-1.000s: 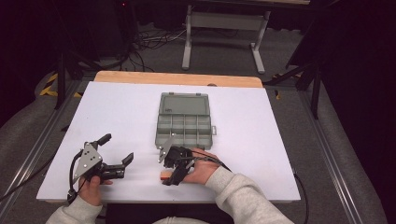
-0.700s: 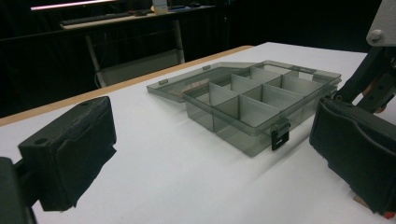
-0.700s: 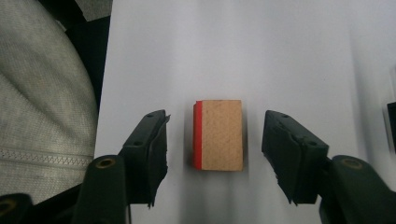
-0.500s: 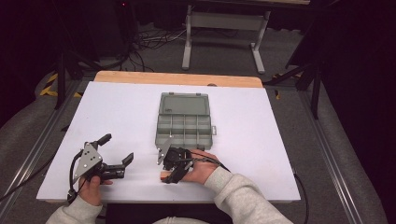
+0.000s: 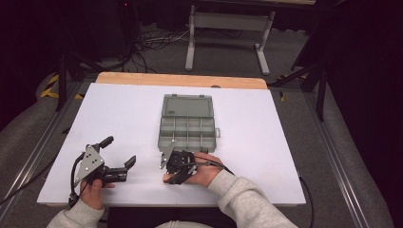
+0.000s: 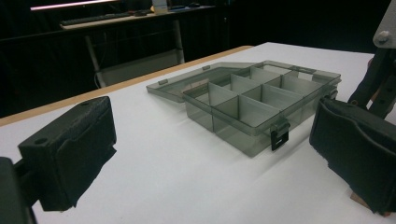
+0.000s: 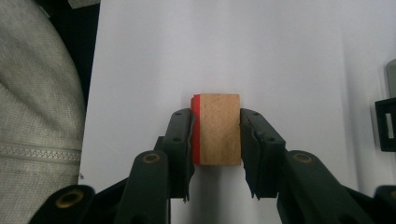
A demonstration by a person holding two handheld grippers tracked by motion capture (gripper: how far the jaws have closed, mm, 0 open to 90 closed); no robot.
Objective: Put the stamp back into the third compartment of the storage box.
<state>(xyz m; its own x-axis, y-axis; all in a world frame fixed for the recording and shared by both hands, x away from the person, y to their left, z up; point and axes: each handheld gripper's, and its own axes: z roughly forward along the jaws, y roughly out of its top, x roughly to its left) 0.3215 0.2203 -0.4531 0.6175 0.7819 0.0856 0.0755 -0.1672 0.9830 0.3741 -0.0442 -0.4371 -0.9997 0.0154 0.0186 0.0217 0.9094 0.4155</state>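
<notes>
A small wooden block with a red left face lies on the white table. My right gripper is shut on it, one jaw pressed on each side. In the high view this gripper sits near the front edge, just in front of the organizer box, with a corner of the block peeking out under it. My left gripper rests at the front left, open with nothing between its black pads. It looks toward the box.
A grey translucent organizer box with several empty compartments stands at the table's middle, its lid laid open flat toward the far side. A wooden strip edges the far side. A grey sleeve lies left of the block.
The right gripper with the block has barely shifted on the table. The left gripper has not moved.
</notes>
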